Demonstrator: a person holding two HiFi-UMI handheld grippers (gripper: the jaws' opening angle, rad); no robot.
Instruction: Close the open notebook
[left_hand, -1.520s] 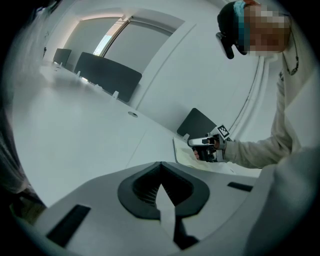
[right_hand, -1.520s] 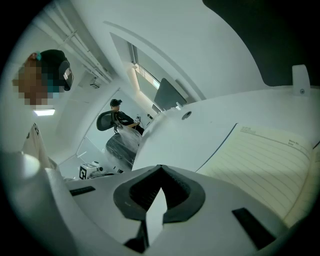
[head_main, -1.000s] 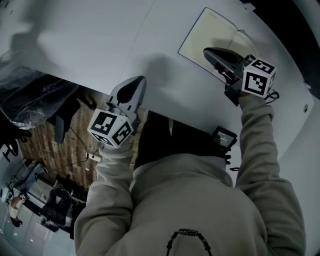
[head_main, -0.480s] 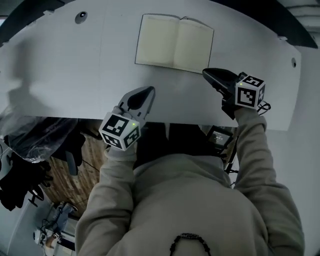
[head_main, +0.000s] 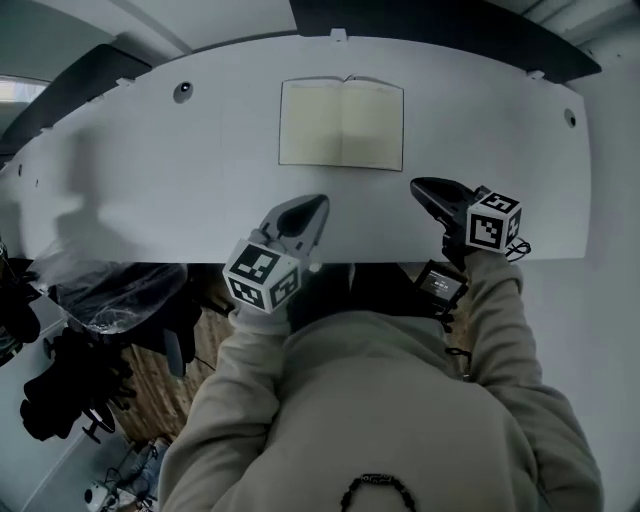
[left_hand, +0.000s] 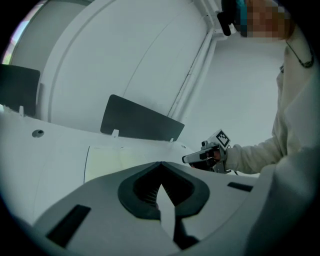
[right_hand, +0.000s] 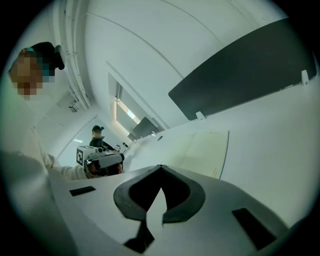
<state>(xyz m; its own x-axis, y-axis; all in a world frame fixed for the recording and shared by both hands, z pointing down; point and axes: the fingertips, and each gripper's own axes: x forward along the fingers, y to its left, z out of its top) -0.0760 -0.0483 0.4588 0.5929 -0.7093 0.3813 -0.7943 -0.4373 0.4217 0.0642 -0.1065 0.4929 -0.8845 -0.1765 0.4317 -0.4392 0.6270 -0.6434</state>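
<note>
Overhead, open cream-paged notebook (head_main: 342, 123) on white table (head_main: 150, 170), left claw (head_main: 320, 200) and right claw (head_main: 416, 185) both clenched, empty.

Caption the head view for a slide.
Open notebook lies flat on the white table; left gripper and right gripper, both shut, hover short of it.

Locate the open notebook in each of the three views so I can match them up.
Head view: the notebook lies open, top centre, on the table.
Left gripper view: notebook left of centre, just above the jaws.
Right gripper view: notebook right of centre, just above the jaws.
Shared landmark: the dark panel standing behind the notebook at the table's far edge.
</note>
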